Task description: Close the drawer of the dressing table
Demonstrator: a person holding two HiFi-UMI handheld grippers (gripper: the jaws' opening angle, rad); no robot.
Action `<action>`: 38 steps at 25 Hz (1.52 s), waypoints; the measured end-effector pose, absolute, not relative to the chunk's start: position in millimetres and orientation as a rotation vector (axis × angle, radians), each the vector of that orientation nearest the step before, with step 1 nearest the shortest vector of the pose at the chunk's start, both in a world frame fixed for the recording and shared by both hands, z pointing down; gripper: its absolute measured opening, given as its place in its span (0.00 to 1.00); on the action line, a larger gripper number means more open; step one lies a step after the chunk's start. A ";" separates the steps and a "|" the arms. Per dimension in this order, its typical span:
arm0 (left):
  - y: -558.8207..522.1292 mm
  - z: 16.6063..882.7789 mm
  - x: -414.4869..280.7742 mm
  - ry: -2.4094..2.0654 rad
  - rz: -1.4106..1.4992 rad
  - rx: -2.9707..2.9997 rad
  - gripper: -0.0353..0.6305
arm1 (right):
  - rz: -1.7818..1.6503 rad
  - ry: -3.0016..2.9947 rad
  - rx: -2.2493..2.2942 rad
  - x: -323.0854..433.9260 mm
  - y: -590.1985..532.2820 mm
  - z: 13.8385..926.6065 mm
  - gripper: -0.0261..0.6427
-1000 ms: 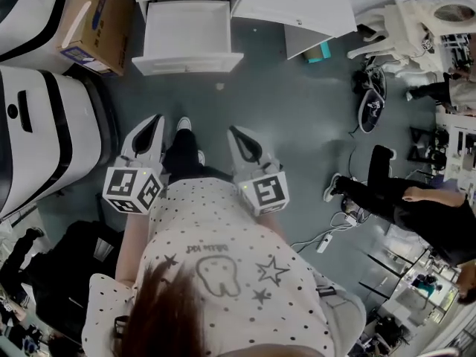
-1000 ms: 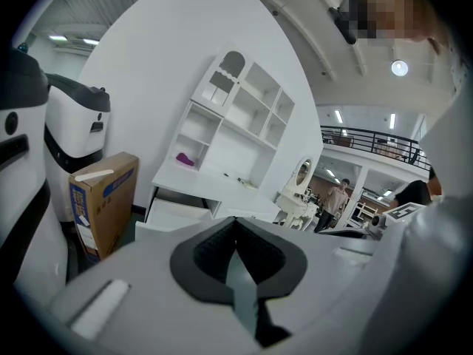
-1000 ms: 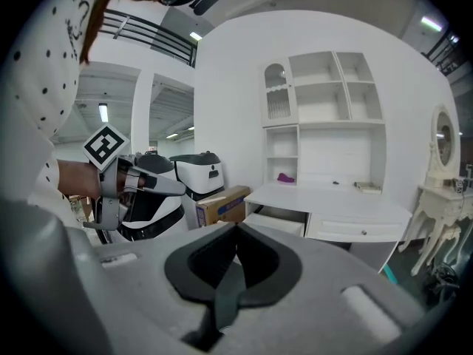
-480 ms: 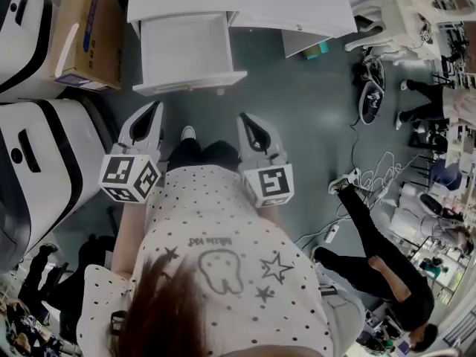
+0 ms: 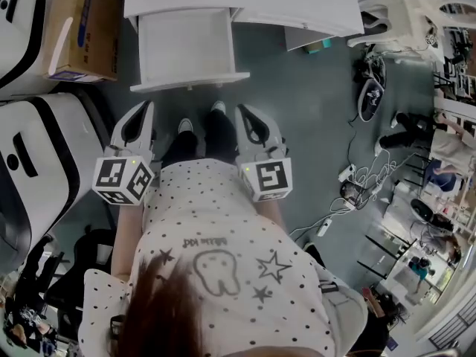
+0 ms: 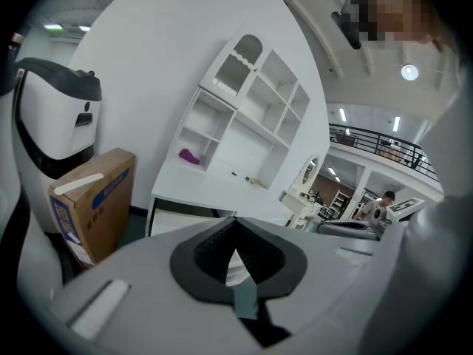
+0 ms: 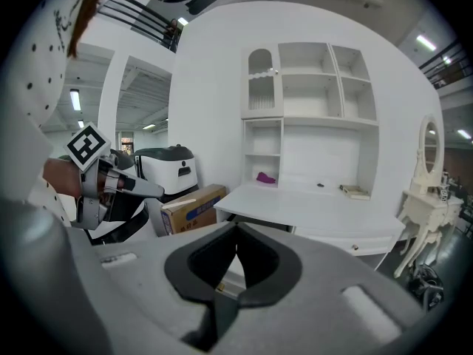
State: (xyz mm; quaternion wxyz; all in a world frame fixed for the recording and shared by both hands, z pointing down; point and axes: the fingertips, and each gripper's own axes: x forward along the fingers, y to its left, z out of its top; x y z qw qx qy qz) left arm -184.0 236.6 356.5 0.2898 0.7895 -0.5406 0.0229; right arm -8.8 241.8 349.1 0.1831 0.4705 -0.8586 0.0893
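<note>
Now, the white dressing table [image 5: 297, 6] stands straight ahead of both sets of fingertips, and its shelved top unit [image 7: 310, 117] rises beyond them in the right gripper view. Its drawer [image 5: 190, 47] is pulled out toward you, open and showing its white inside. The front panel is just beyond your fingertips, and neither gripper touches it. Off to the left of the left gripper's fingers sits a brown cardboard box [image 5: 78, 24]. Your left gripper [image 5: 141, 111] is clenched tight, tips meeting with nothing between them, aimed near the drawer's left end. Your right gripper [image 5: 245, 114] is likewise closed on nothing, pointing toward the drawer's right corner.
</note>
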 end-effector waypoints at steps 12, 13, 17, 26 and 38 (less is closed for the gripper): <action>184.1 365.7 -167.5 -1.606 -0.003 1.978 0.05 | 0.220 -2.520 1.146 13.0 160.4 360.9 0.04; 177.7 365.2 -161.9 -1.611 -0.012 1.975 0.05 | 0.215 -2.522 1.129 15.6 152.8 359.7 0.04; 152.7 365.4 -136.8 -1.618 -0.039 1.964 0.05 | 0.187 -2.540 1.085 32.4 124.2 358.2 0.04; 115.6 360.2 -95.1 -1.635 -0.037 1.980 0.05 | 0.167 -2.551 1.092 79.9 86.8 355.8 0.04; 98.8 358.0 -66.0 -1.661 -0.046 1.990 0.05 | 0.082 -2.574 1.019 102.3 71.6 358.8 0.04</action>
